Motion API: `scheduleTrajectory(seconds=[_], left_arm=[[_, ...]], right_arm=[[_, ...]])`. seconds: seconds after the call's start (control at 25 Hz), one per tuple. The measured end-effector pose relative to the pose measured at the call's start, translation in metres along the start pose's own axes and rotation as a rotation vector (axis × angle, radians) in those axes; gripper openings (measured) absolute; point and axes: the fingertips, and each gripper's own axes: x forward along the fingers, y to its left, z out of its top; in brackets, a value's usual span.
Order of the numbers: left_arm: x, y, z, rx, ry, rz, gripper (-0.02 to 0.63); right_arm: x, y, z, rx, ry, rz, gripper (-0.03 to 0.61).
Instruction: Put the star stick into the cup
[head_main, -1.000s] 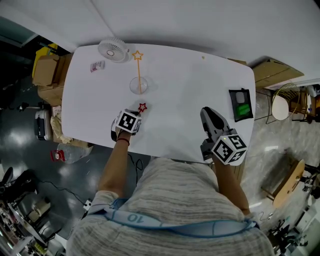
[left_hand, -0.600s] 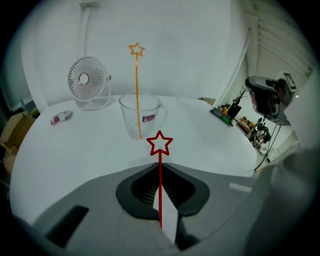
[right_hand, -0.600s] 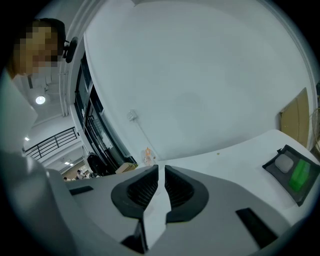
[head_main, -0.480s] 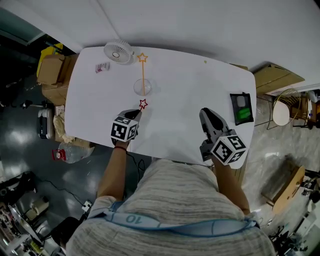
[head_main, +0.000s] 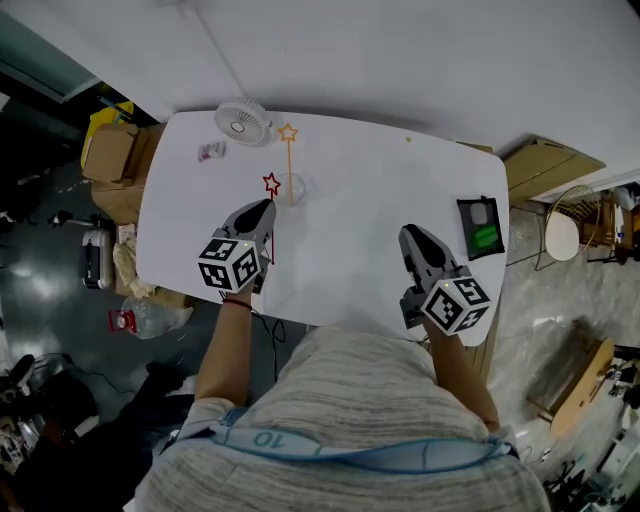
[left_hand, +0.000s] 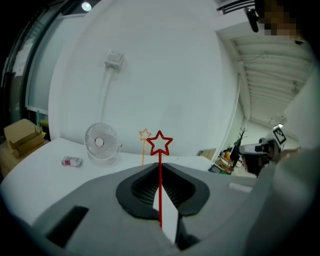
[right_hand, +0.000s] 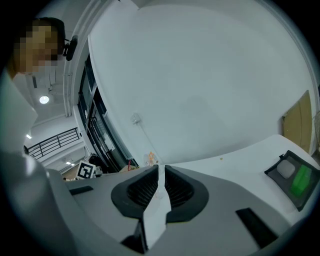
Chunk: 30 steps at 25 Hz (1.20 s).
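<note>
left gripper (head_main: 264, 209) aims forward, clamped on red star stick (head_main: 271, 185).

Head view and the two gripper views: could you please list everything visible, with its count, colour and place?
table: 1, white, middle of the head view
fan: 1, white, far left corner of the table
packet: 1, pink and white, on the table beside the fan
cup: 1, clear, on the table ahead of the left gripper
orange star stick: 1, orange, standing in the cup
red star stick: 1, red, between the left gripper's jaws
black tray: 1, black, at the table's right edge, holding a green item and a grey item
cardboard boxes: several, brown, on the floor beside the table
left gripper: 1, grey, shut on the red star stick
right gripper: 1, grey, shut, empty
</note>
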Motion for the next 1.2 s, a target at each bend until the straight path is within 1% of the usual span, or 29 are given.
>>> scheduleTrajectory(seconds=[0.12, 0.2, 0.36, 0.56, 0.76, 0.88, 1.0, 1.08, 1.2], left_arm=[[0.007, 0.004, 0.032, -0.034, -0.109, 0.0, 0.025], [0.012, 0.006, 0.048, -0.045, -0.156, 0.002, 0.025], [0.018, 0.004, 0.071, -0.037, -0.226, 0.001, 0.025], [0.022, 0.007, 0.09, -0.034, -0.294, 0.012, 0.025], [0.022, 0.017, 0.108, -0.021, -0.409, 0.052, 0.025], [0.024, 0.026, 0.112, -0.001, -0.465, 0.097, 0.025], [0.029, 0.034, 0.104, 0.002, -0.492, 0.13, 0.025], [0.033, 0.039, 0.095, -0.008, -0.492, 0.14, 0.025], [0.042, 0.043, 0.079, -0.021, -0.458, 0.15, 0.025]], right_arm=[[-0.001, 0.001, 0.004, -0.009, -0.003, 0.0, 0.022], [-0.001, 0.001, 0.005, -0.015, -0.003, -0.002, 0.023], [-0.005, -0.003, 0.006, -0.019, -0.004, -0.016, 0.023], [-0.01, -0.009, 0.009, -0.019, -0.011, -0.038, 0.022], [-0.014, -0.018, 0.009, -0.012, -0.017, -0.06, 0.021], [-0.014, -0.021, 0.009, -0.008, -0.016, -0.066, 0.023], [-0.015, -0.021, 0.007, -0.011, -0.012, -0.069, 0.023], [-0.014, -0.021, 0.007, -0.013, -0.008, -0.071, 0.023], [-0.014, -0.023, 0.006, -0.012, -0.006, -0.074, 0.021]])
